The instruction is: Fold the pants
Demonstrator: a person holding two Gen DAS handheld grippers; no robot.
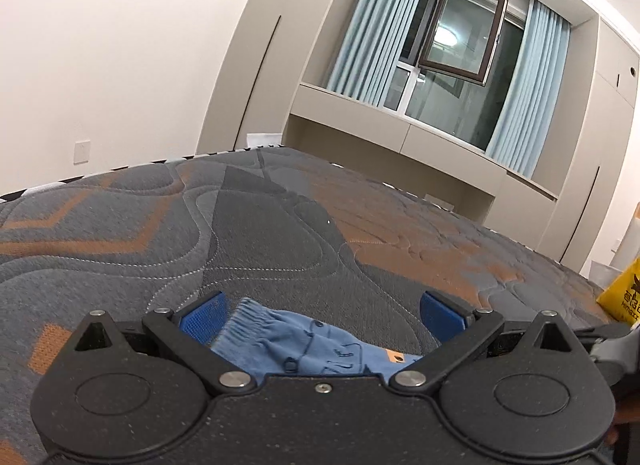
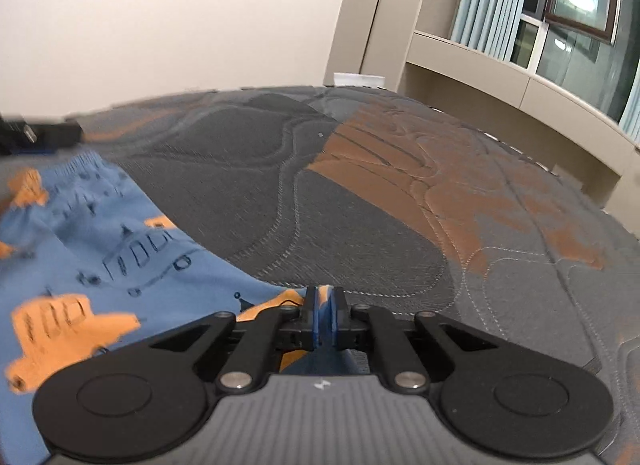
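Note:
Blue pants (image 2: pixel 100 257) printed with orange vehicles lie spread on the grey and orange quilted mattress (image 2: pixel 360 193), filling the left of the right wrist view. My right gripper (image 2: pixel 325 305) is shut on the pants' edge, with a sliver of cloth showing between its blue pads. In the left wrist view my left gripper (image 1: pixel 322 319) is open wide, and the pants' ribbed end (image 1: pixel 296 341) lies low between its fingers with neither pad touching it. The left gripper's tip (image 2: pixel 36 133) also shows at the far left of the right wrist view, beside the ribbed end.
The mattress (image 1: pixel 280 233) stretches ahead to its far edge. Beyond it are a white wall, beige cabinets and a window (image 1: pixel 460 45) with pale blue curtains. A yellow bag (image 1: pixel 624 297) stands off the bed's right side.

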